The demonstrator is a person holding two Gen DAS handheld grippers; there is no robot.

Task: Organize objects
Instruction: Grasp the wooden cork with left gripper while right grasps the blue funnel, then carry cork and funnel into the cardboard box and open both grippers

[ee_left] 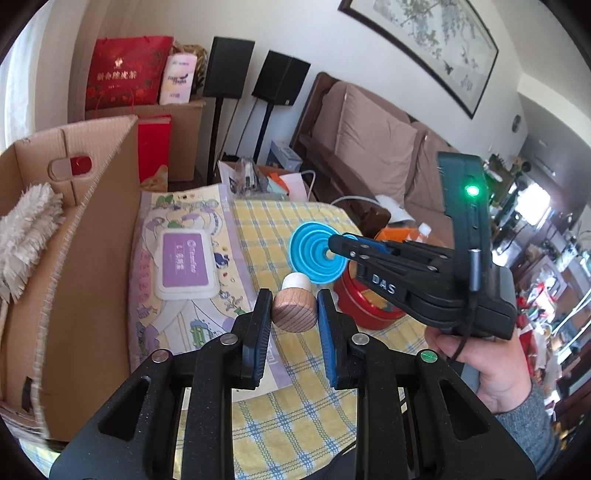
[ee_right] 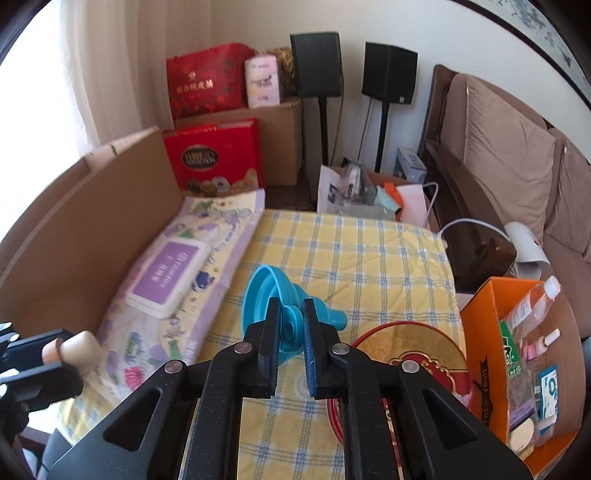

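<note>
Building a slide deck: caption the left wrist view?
Left gripper clamps a wooden-capped bottle while right gripper pinches a blue funnel.

Desk [ee_right: 354, 251] covered in yellow checked cloth [ee_right: 369, 266]. Wipes pack [ee_right: 173, 280] lies flat along its left side, against a cardboard box [ee_right: 92, 221]. Red round tin [ee_right: 410, 354] sits at the right edge, orange box [ee_right: 517, 354] just beside it.

1. A white wall [ee_right: 258, 26] stands at the far side, with two black speakers [ee_right: 316, 64] on stands before it.
2. A brown sofa [ee_right: 509, 147] with cushions runs along the right.
3. A framed painting [ee_left: 424, 40] hangs above it.
4. Daylight comes through pale curtains [ee_right: 92, 74] at the left.
</note>
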